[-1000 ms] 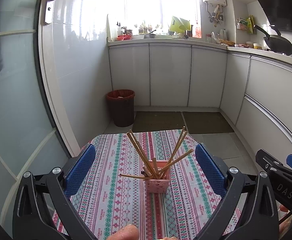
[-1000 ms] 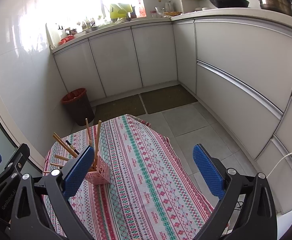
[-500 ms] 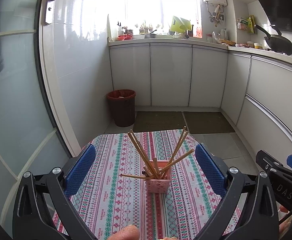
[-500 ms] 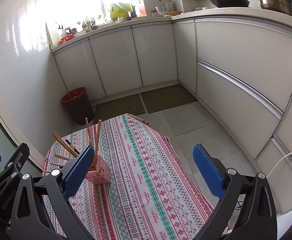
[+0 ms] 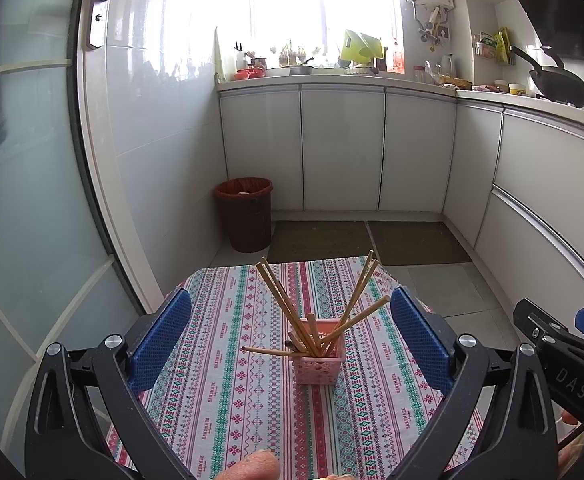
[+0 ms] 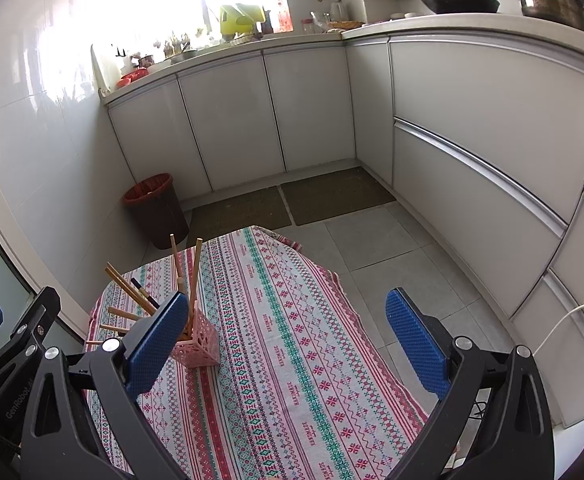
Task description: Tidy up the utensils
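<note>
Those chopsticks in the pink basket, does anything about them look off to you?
Yes. Most chopsticks lean fanned out in the pink basket on the striped tablecloth, but one chopstick lies almost level, poking out sideways to the left of the basket. Both the left gripper and right gripper are open and empty.

Both hand-held grippers agape, empty

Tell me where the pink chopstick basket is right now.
The pink basket stands on the patterned tablecloth, centred between the open left gripper fingers; in the right wrist view it sits far left, behind the left fingertip.
</note>
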Action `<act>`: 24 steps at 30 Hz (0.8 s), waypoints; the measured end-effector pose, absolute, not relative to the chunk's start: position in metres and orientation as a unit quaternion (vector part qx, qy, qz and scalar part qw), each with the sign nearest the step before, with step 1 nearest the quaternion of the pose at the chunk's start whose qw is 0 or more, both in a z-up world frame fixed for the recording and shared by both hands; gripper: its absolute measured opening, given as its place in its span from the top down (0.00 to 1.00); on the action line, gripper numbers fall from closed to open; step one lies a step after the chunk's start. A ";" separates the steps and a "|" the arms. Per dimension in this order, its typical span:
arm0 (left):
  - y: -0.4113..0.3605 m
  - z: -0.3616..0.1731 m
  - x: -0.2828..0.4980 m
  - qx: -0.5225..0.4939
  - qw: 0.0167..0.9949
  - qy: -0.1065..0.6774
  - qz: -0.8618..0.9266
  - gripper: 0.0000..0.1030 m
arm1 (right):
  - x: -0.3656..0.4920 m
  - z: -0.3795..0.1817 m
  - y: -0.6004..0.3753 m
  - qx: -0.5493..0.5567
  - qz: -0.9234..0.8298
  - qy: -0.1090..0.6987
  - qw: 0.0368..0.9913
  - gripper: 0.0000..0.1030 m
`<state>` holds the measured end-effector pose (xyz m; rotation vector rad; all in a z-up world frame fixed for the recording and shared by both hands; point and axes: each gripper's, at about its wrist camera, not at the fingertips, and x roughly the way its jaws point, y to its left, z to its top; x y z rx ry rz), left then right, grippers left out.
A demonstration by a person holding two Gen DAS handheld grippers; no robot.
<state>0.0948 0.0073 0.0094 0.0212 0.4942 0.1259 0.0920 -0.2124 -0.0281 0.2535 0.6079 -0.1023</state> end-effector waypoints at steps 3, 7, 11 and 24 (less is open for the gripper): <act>0.007 0.010 0.095 0.011 0.967 0.245 0.063 0.07 | 0.092 -0.028 -0.212 0.124 -0.051 0.298 0.945 0.07; 0.008 0.008 0.095 0.012 0.967 0.245 0.067 0.07 | 0.093 -0.029 -0.213 0.124 -0.050 0.299 0.945 0.07; 0.010 0.006 0.096 0.012 0.967 0.245 0.072 0.07 | 0.093 -0.030 -0.212 0.123 -0.049 0.300 0.945 0.07; 0.010 0.004 0.097 0.018 0.965 0.250 0.078 0.07 | 0.094 -0.031 -0.214 0.122 -0.048 0.303 0.944 0.07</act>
